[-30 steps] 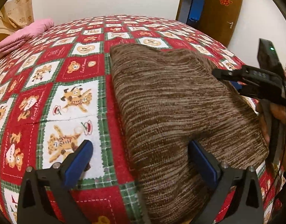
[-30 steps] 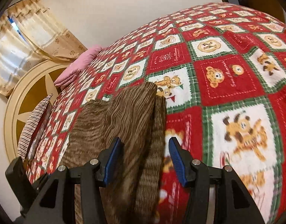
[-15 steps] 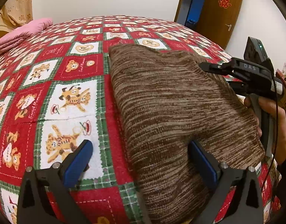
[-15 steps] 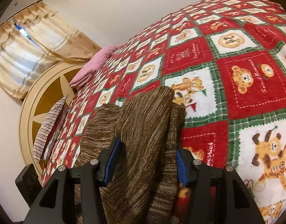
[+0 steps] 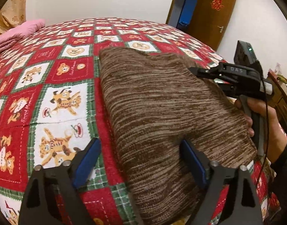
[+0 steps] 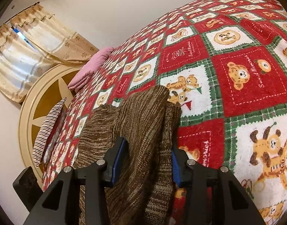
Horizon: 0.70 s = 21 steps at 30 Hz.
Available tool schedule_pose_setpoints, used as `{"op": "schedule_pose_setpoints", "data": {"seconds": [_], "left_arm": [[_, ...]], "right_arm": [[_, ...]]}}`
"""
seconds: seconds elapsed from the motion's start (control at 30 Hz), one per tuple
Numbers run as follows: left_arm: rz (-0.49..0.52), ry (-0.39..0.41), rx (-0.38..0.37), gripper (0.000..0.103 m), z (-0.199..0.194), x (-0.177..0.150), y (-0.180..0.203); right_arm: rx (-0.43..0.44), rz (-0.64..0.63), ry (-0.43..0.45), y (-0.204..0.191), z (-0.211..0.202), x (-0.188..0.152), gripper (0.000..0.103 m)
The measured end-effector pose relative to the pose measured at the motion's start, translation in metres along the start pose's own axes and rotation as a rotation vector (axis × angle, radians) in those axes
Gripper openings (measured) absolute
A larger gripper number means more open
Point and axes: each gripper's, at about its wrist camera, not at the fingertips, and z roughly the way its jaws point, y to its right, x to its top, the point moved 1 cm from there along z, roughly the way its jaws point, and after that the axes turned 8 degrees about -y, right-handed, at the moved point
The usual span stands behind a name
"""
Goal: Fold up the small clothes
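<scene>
We judge the brown marled knit garment (image 5: 162, 112) already folded into a thick block on the red-and-green bear-print bed quilt (image 5: 55, 101), with perhaps one more fold or tidying left. Our right tongs (image 6: 145, 161) are clamped on its layered edge nearest the bed's right side. Our left tongs (image 5: 141, 161) stand spread, one finger on the quilt, one on the knit's near corner.
</scene>
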Motion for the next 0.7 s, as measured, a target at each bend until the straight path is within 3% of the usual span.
{"op": "schedule_pose_setpoints", "data": {"seconds": [0.17, 0.2, 0.27, 0.33, 0.5, 0.7], "left_arm": [[0.015, -0.007, -0.034, 0.055, -0.003, 0.000, 0.006], [0.011, -0.015, -0.032, 0.051, -0.004, 0.001, 0.007], [0.000, -0.023, -0.033, 0.035, -0.008, 0.003, 0.008], [0.007, -0.025, -0.017, 0.028, -0.013, 0.003, 0.010], [0.055, 0.014, 0.035, 0.025, -0.040, -0.006, 0.016], [0.073, 0.025, 0.065, 0.025, -0.074, -0.030, 0.013]], "right_arm": [[-0.011, -0.014, 0.002, -0.006, 0.000, -0.003, 0.024], [-0.015, -0.019, 0.001, -0.012, -0.001, -0.005, 0.023], [-0.029, -0.030, 0.011, -0.022, -0.004, -0.007, 0.023], [-0.041, -0.031, 0.031, -0.029, -0.008, -0.009, 0.022], [-0.024, -0.024, 0.092, -0.051, -0.028, -0.021, 0.021], [-0.015, -0.077, 0.101, -0.089, -0.042, -0.042, 0.021]]}}
